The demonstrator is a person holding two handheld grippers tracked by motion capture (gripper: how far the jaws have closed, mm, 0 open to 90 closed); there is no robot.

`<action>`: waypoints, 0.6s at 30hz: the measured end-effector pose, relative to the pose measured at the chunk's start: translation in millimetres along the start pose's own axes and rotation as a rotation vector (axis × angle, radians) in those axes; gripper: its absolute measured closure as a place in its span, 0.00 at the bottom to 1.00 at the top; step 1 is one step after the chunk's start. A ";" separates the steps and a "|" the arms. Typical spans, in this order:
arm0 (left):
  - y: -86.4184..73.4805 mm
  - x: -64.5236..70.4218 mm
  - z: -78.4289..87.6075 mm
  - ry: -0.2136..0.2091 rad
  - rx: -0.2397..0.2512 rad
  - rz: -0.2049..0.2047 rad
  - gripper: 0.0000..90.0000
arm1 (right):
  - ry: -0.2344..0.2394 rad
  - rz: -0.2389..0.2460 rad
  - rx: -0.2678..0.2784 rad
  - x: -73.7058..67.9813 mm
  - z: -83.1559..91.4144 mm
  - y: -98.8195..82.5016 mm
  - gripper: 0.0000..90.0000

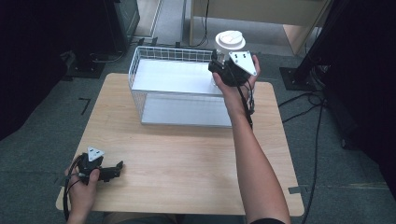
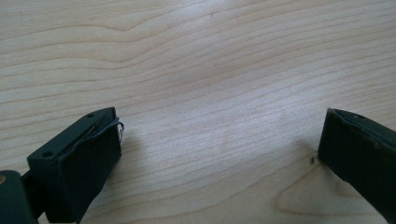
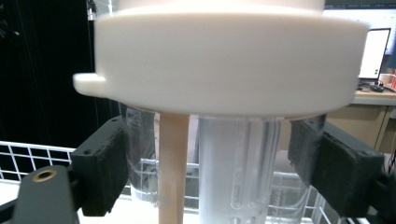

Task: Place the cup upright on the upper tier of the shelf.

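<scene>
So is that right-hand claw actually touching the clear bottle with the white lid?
Touching. In the right gripper view both black jaws of the right gripper press against the clear sides of the bottle, just under its white lid, with no gap showing.

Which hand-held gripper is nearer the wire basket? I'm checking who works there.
Right. The right hand-held gripper is above the wire basket's far right corner, clamped on a clear container; the left hand-held gripper sits at the table's near left corner.
</scene>
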State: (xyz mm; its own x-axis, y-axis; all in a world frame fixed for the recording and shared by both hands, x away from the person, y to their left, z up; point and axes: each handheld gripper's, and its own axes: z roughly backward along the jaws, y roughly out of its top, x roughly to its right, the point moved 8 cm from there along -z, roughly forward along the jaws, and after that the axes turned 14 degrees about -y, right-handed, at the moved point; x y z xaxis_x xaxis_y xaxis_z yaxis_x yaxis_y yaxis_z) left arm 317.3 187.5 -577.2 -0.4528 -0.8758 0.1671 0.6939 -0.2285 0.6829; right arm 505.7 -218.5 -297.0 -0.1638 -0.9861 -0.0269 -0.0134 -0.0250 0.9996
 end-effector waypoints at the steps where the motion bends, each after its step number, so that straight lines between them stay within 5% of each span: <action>1: 0.0 0.0 0.0 0.000 0.000 0.000 0.00 | 0.004 -0.007 0.001 0.5 1.9 1.4 0.14; 6: 0.1 -0.1 0.0 0.001 0.001 0.000 0.00 | 0.048 0.004 -0.001 -0.9 10.7 5.3 0.06; 18: 0.0 -0.4 0.3 0.002 -0.002 -0.004 0.00 | 0.075 0.018 -0.043 13.4 27.5 -13.4 0.05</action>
State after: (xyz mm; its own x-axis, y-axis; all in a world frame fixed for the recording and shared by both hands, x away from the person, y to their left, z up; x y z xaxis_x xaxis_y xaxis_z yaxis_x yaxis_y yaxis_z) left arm 317.4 188.0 -577.1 -0.4546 -0.8757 0.1629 0.6932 -0.2330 0.6821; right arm 476.6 -226.8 -311.0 -0.0890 -0.9960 -0.0101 0.0310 -0.0129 0.9994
